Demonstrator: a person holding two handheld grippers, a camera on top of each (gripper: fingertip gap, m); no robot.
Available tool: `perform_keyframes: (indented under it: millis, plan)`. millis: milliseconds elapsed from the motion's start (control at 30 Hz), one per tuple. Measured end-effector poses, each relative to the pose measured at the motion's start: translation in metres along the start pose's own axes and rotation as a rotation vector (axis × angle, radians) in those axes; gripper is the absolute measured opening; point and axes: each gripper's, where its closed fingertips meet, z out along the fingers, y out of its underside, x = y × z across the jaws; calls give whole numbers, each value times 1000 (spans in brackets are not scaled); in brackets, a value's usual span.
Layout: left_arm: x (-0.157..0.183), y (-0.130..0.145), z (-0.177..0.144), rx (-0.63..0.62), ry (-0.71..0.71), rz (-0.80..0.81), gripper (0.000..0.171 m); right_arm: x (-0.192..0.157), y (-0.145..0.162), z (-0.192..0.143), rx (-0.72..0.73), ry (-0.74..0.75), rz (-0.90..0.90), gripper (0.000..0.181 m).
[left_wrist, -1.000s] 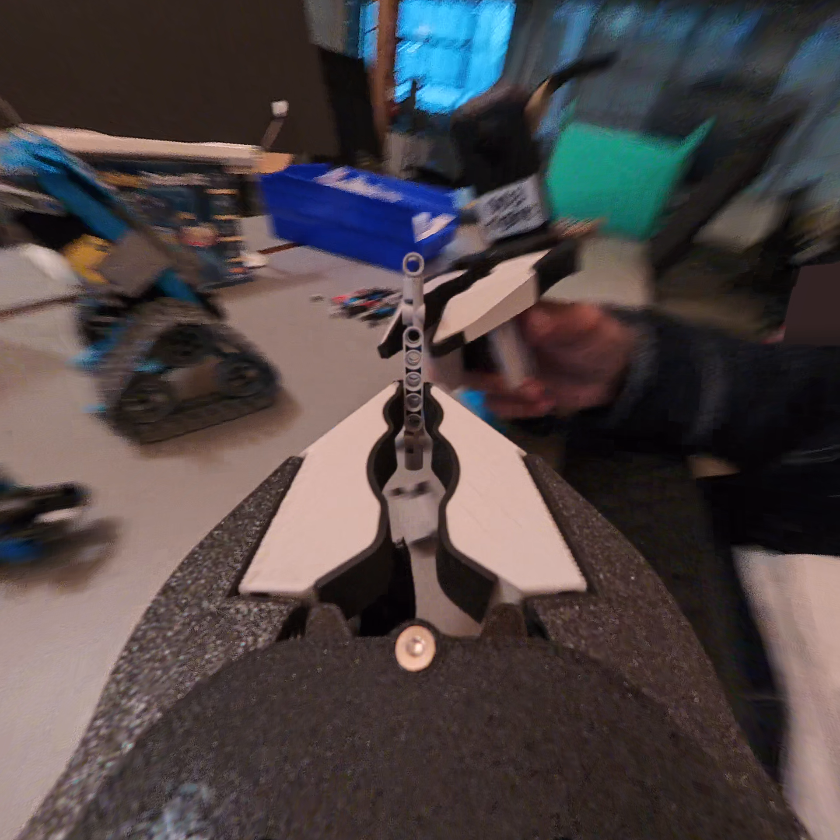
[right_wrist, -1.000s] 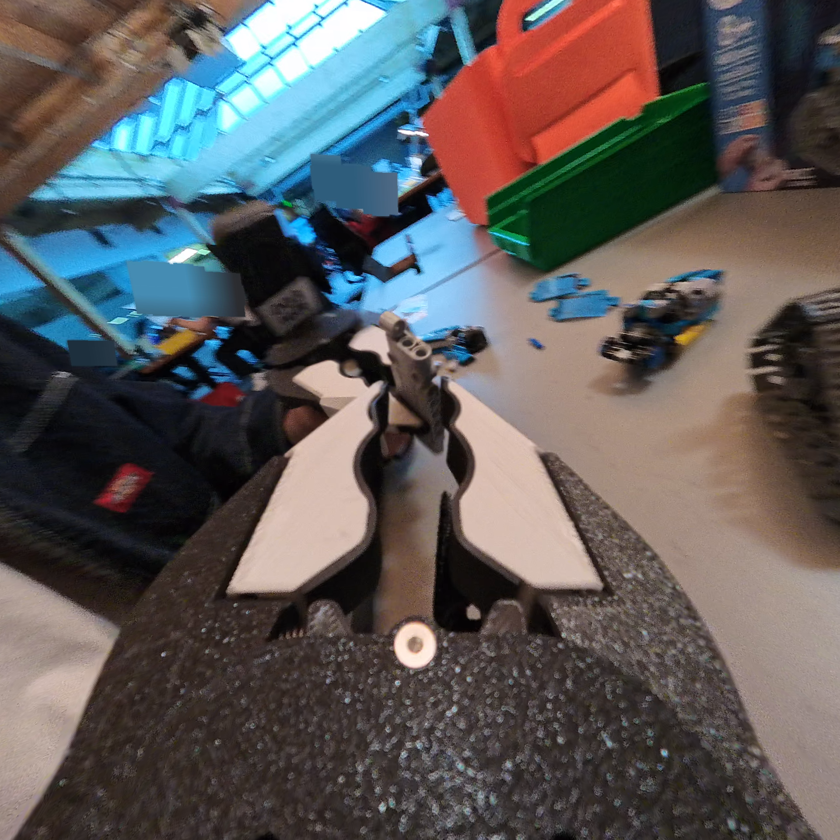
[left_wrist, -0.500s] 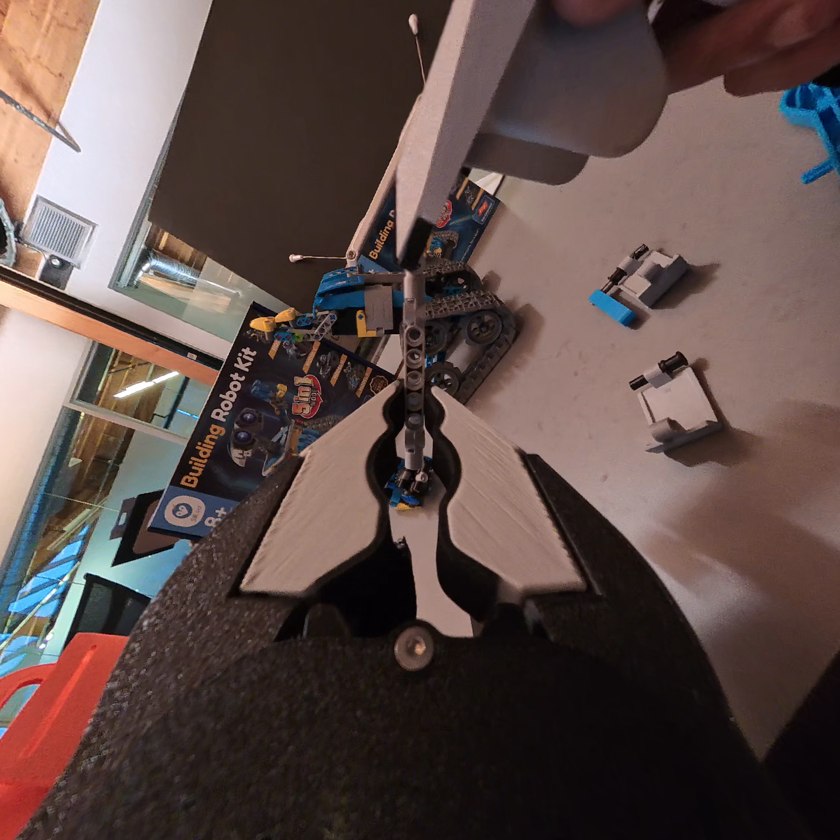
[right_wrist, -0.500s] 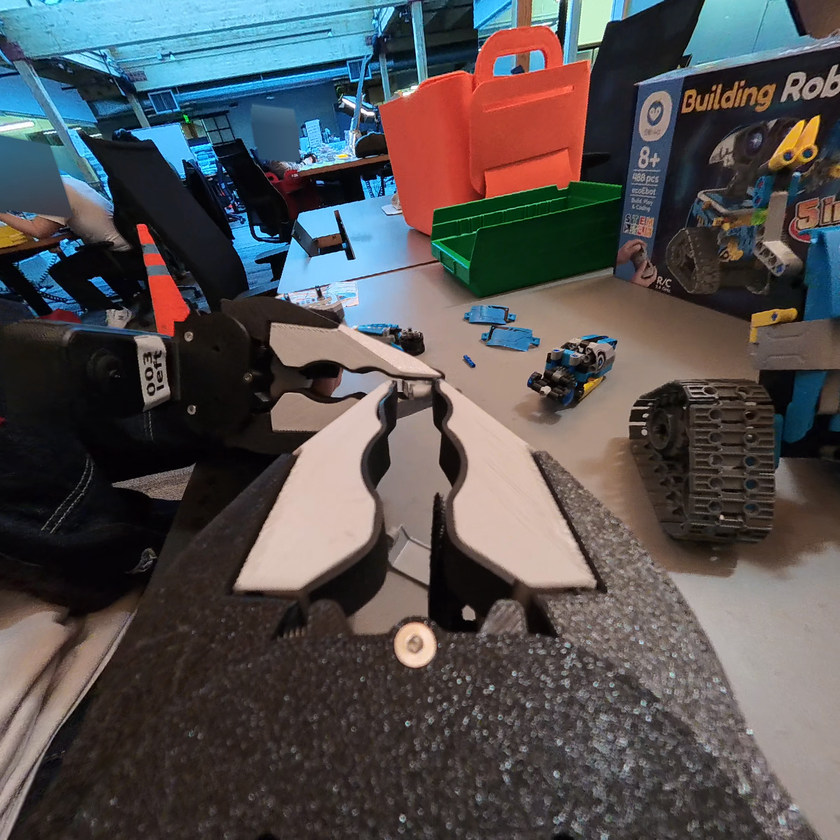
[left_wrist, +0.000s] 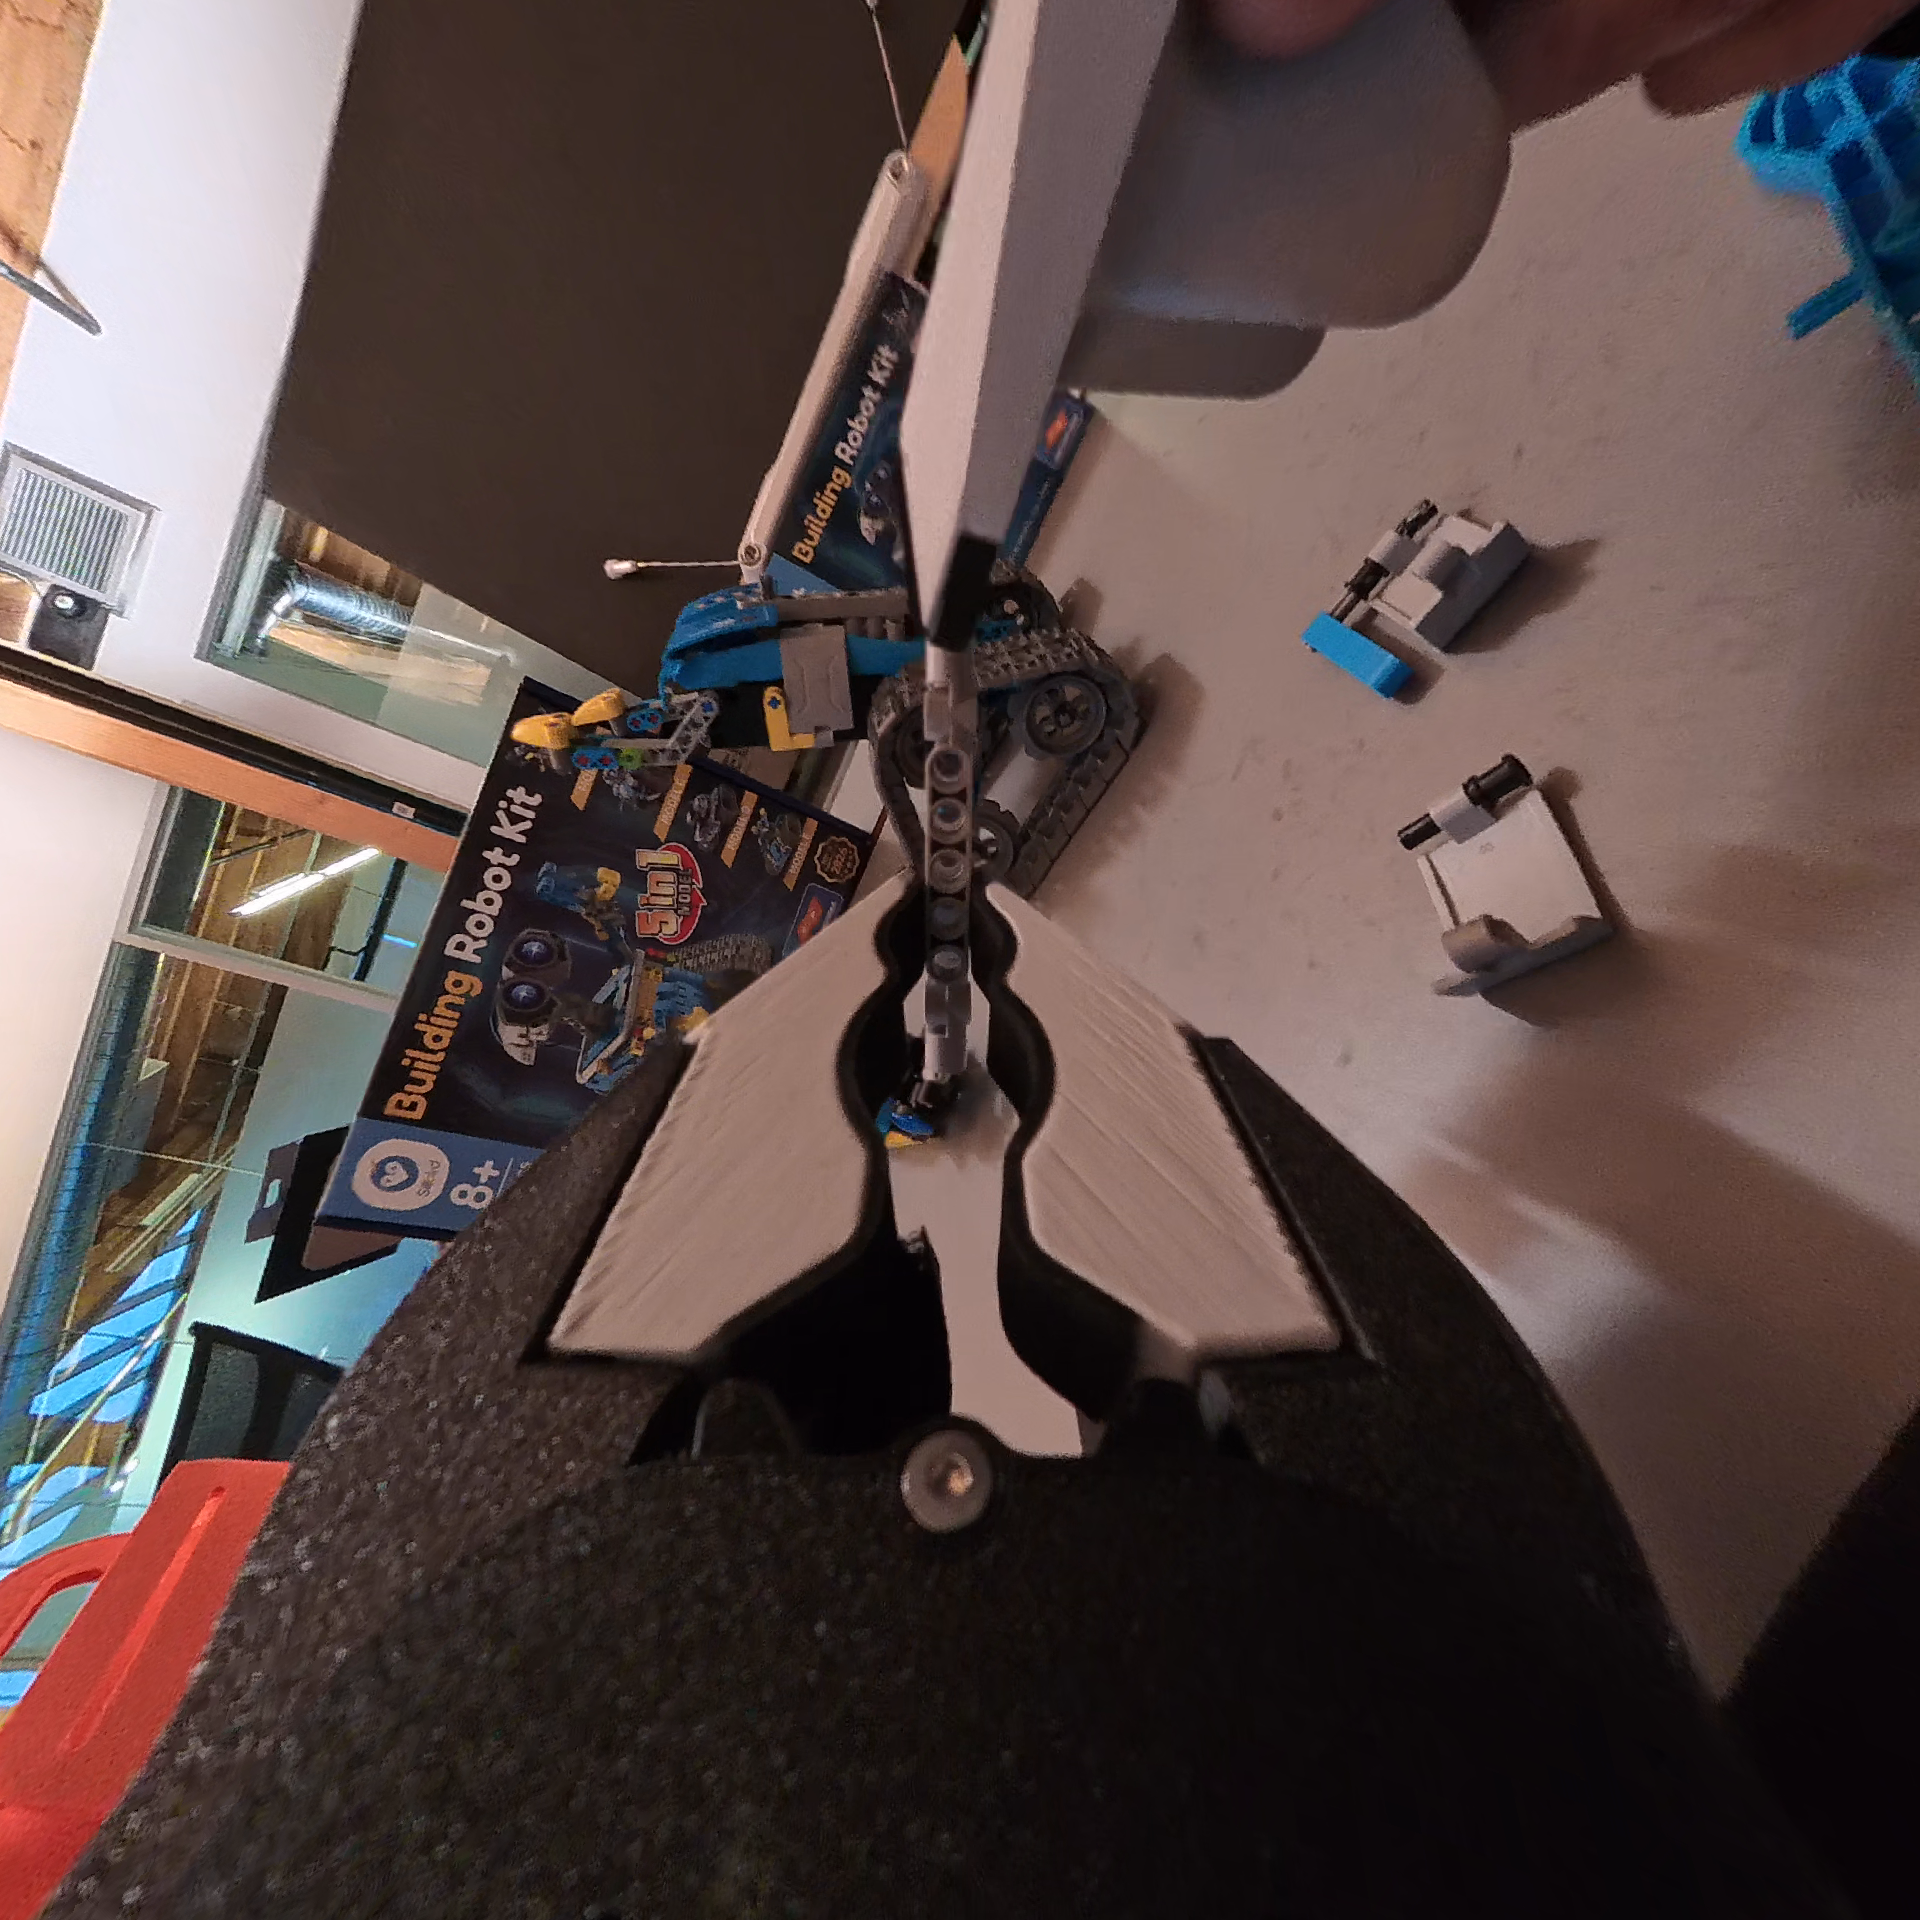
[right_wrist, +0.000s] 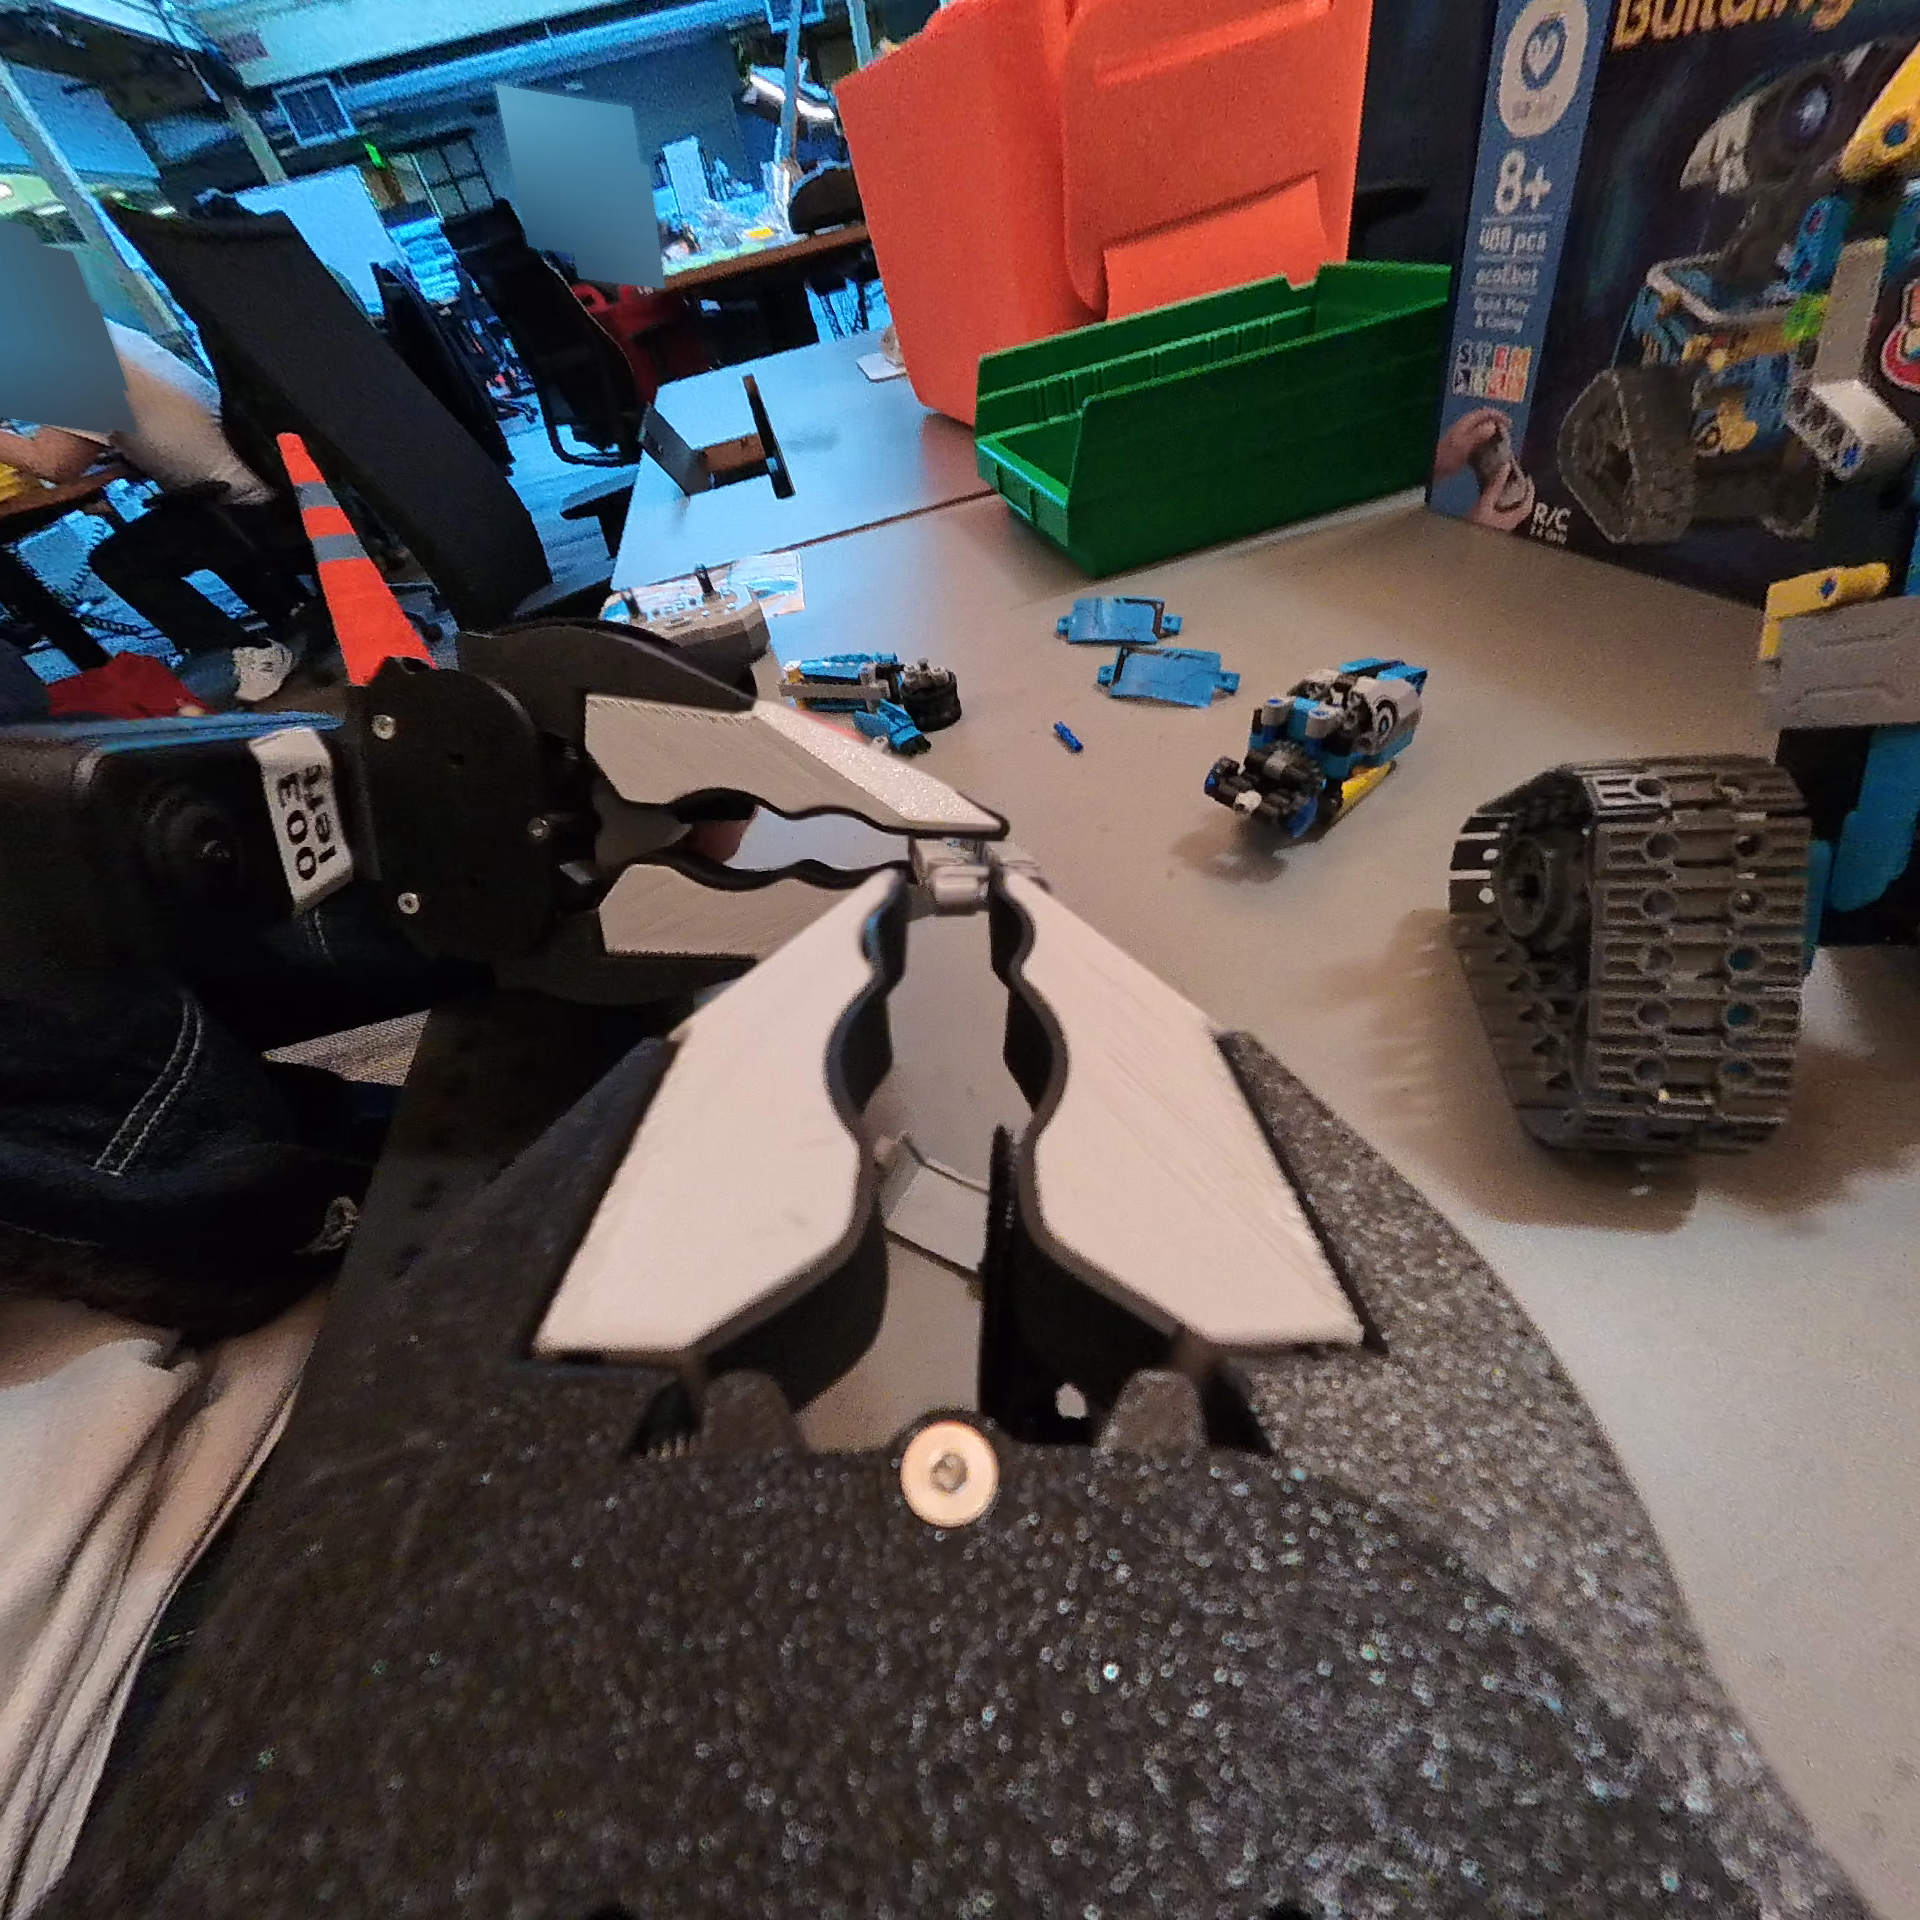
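Grey plastic makes up the holed beam (left_wrist: 948, 831), which the left tongs (left_wrist: 948, 914) clamp between their white fingertips, and it sticks out past them toward the tracked robot model (left_wrist: 977, 707). In the right wrist view the left tongs (right_wrist: 935, 836) come in from the left side, closed on the near end of that beam (right_wrist: 961, 873), and a label-bearing black body sits behind them. The right tongs (right_wrist: 945, 883) meet the beam's end from below, their fingers pinched onto it, so both tools grip the one piece above the tabletop (right_wrist: 1403, 1299).

Further right on the tabletop lie a small blue and black assembly with a wheel (right_wrist: 873, 691), two flat blue panels (right_wrist: 1143, 649), and a blue, black and yellow sub-assembly (right_wrist: 1314, 748). A green bin (right_wrist: 1195, 426) stands behind them, with an orange folder-like carrier (right_wrist: 1091, 166) just beyond it. At the far right a grey caterpillar track (right_wrist: 1631, 951) of the model rests on the tabletop, in front of the kit box (right_wrist: 1662, 260). In the left wrist view two grey bracket pieces (left_wrist: 1496, 883) lie apart from the model.
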Motion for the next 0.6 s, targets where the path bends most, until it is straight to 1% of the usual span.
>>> perform_keyframes:
  millis: [33, 100, 167, 233, 300, 367, 467, 600]
  plan:
    - [2, 0, 0, -6, 3, 14, 6, 1, 1, 0, -4, 3, 5, 7]
    - [4, 1, 1, -20, 2, 27, 6, 2, 5, 0, -25, -2, 28, 6]
    - [3, 4, 3, -29, 5, 2, 6, 3, 7, 1, -34, -11, 61, 6]
    - [1, -2, 2, 4, -4, -21, 8, -1, 5, 2, -27, -33, 68, 6]
    - [3, -12, 1, 38, -7, -2, 14, -7, 8, 6, -46, -53, 61, 5]
    - [6, -13, 1, 27, -14, 45, 6, -9, 8, 8, -48, -37, 32, 6]
    - [2, -17, -3, 48, -24, 21, 6, -13, 3, 5, -23, -61, 26, 6]
    - [4, -15, -3, 38, -21, 37, 5, -13, 6, 7, -38, -64, 31, 6]
